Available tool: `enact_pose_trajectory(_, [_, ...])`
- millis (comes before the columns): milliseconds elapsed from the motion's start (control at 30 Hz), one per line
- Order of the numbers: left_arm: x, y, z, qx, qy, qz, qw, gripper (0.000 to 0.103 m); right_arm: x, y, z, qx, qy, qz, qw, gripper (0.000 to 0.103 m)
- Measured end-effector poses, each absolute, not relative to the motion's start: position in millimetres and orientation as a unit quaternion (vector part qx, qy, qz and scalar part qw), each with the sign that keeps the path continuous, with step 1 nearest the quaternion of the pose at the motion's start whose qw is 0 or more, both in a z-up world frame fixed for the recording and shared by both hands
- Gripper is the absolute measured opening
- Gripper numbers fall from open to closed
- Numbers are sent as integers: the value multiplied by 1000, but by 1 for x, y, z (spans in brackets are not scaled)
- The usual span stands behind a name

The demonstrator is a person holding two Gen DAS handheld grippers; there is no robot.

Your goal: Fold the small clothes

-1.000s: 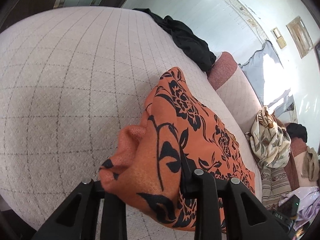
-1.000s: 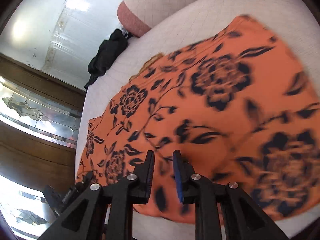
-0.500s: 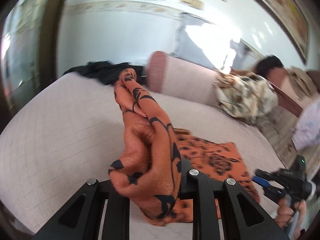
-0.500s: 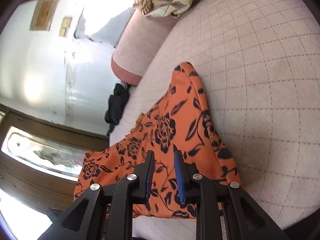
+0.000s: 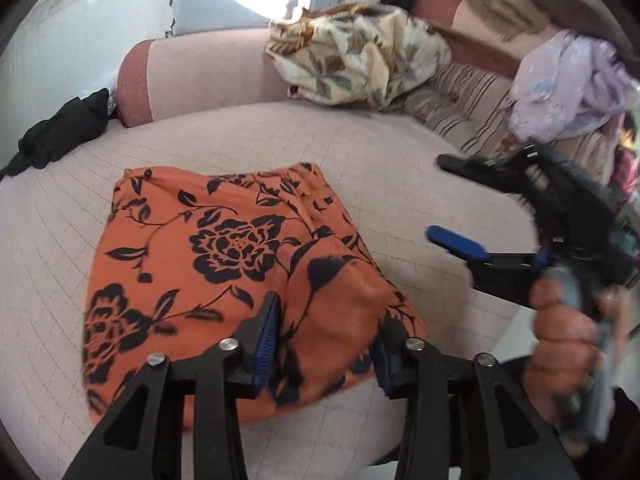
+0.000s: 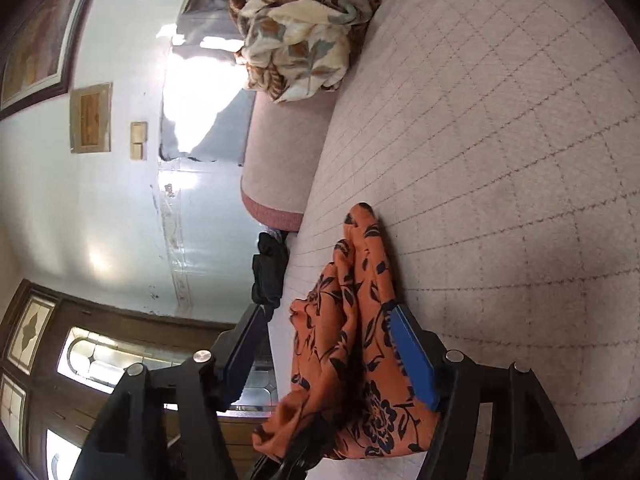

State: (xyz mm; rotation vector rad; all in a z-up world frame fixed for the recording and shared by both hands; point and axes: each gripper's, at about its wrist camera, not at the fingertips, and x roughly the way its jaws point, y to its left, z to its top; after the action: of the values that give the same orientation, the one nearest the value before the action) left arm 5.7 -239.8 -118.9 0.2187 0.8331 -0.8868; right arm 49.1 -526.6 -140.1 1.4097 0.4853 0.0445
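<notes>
Orange floral garment [image 5: 224, 276] lies folded on the quilted cushion [image 5: 380, 152]; left gripper [image 5: 326, 344] and right gripper [image 6: 332, 356] are opening, fabric loose between their jaws. Further garments seemingly remain unfolded.

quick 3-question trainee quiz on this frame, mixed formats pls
1. True or false: the orange floral garment lies folded on the quilted cushion.
2. Which heap sits against the sofa back above the garment in the left wrist view? A) cream leaf-print cloth B) blue towel C) red jacket
3. Fill in: the dark bundle at the cushion's far left is ____ in colour.

Key: 1 true; 2 A; 3 black
</notes>
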Motion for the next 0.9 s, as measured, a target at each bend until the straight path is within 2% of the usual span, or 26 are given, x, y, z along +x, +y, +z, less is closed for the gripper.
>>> enact_pose_trajectory(67, [4, -203, -101, 80, 360, -415, 832, 68, 61, -519, -134, 626, 233, 39, 743, 69])
enact_pose_trajectory(100, [5, -189, -93, 74, 345, -405, 844, 70, 66, -515, -131, 621, 239, 49, 745, 69])
enact_pose_trajectory(267, [29, -128, -83, 48, 335, -334, 880, 72, 109, -474, -128, 563, 318, 64, 760, 69])
enact_pose_trajectory(333, [44, -118, -96, 58, 359, -292, 885, 72, 124, -464, -134, 537, 356, 26, 764, 69])
enact_pose_trajectory(567, [63, -96, -142, 54, 419, -234, 875, 72, 168, -456, -141, 491, 392, -5, 777, 69])
enact_pose_trajectory(633, [61, -100, -142, 59, 416, -238, 876, 72, 178, -453, -144, 490, 396, 13, 777, 61])
enact_pose_trajectory(700, [55, -106, -139, 79, 409, -244, 876, 72, 189, -444, -142, 459, 411, 27, 787, 20])
enact_pose_trajectory(767, [52, -113, -136, 92, 405, -251, 874, 72, 191, -435, -131, 406, 410, 10, 817, 17])
enact_pose_trajectory(900, [54, -137, -136, 89, 416, -275, 862, 72, 180, -443, -94, 381, 325, 6, 866, 14])
